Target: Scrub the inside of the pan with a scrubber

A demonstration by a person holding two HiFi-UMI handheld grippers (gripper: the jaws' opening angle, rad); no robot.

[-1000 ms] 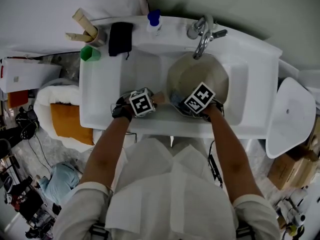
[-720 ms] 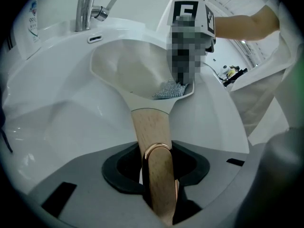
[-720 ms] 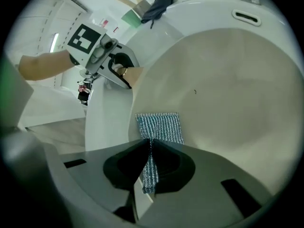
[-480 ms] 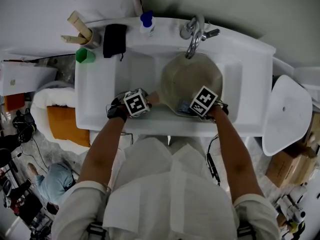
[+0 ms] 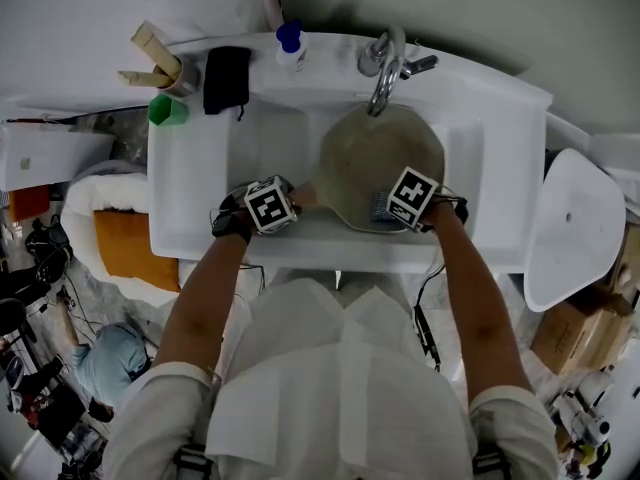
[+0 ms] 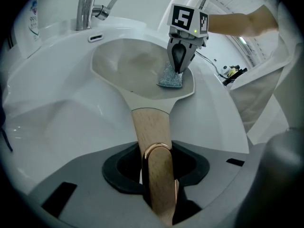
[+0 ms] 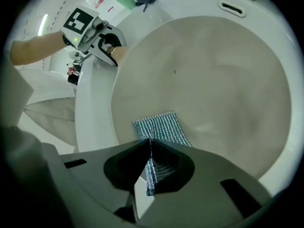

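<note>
- So, the left gripper point(image 7: 113, 51) has its jaws clamped on the end of the pan's wooden handle point(image 6: 149, 127). They're partway closed, with the handle filling the gap between them.
- Straight out ahead of those left jaws the handle runs up to the pan point(image 5: 375, 163). It's a beige one sitting down in the basin of the white sink point(image 5: 195, 178), open side up.
- Meanwhile the right gripper point(image 6: 178, 69) is pinched nearly flat on the scrubber point(image 7: 161, 127), a thin silvery-teal mesh pad. One edge is caught between the jaws and the rest sticks out past the tips.
- That loose end of the scrubber lies against the inside of the pan just beyond the right jaws' tips. It's on the wall by the rim, close to where the handle joins.
- The right jaws point down into the pan from above, and the wide bare bottom spreads out ahead of them.
- Seen from the right jaws, the left gripper is off to the left, outside the rim. The two grippers are near each other but not touching.
- Over the pan's far edge, opposite both sets of jaws, hangs the faucet point(image 5: 383, 63).
- Can't quite tell if the pad is pressed hard or just resting on the surface, since the angle is too shallow.
</note>
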